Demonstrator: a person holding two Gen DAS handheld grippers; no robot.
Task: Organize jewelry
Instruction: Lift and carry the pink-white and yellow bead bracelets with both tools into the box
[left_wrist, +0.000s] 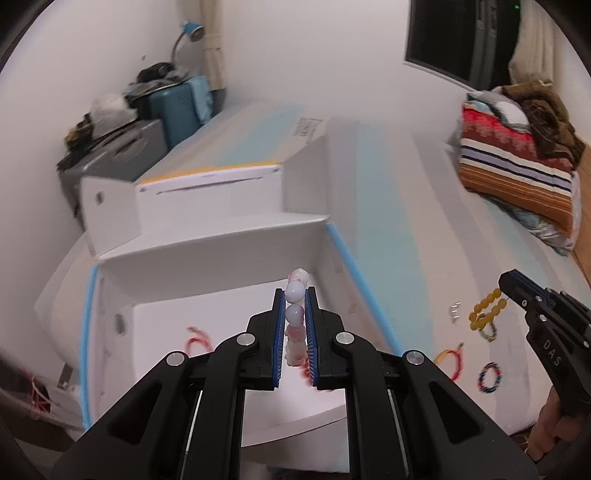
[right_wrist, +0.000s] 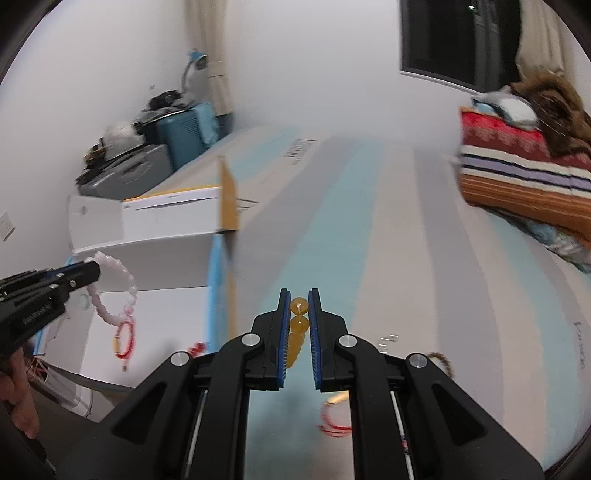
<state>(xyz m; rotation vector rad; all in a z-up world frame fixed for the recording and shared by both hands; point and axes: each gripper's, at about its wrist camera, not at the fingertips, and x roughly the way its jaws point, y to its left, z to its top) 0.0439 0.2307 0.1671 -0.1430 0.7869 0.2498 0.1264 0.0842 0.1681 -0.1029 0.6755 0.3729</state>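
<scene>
My left gripper (left_wrist: 294, 295) is shut on a pink and pale-blue bead bracelet (left_wrist: 295, 317) and holds it over the open white box (left_wrist: 210, 258). The bracelet (right_wrist: 110, 291) hangs from that gripper (right_wrist: 90, 267) in the right wrist view. A red cord bracelet (left_wrist: 197, 339) lies inside the box. My right gripper (right_wrist: 299, 295) is shut on a yellow bead bracelet (right_wrist: 298, 325), which also shows in the left wrist view (left_wrist: 485, 308) at the gripper's tip (left_wrist: 508, 286), over the striped bed sheet (right_wrist: 332, 221).
A red-and-yellow cord bracelet (left_wrist: 452, 360), a multicoloured bead bracelet (left_wrist: 489, 376) and small silver pieces (left_wrist: 455, 310) lie on the sheet. Folded striped blankets (left_wrist: 517, 162) sit at the far right. Grey and blue cases (left_wrist: 147, 136) stand beyond the box.
</scene>
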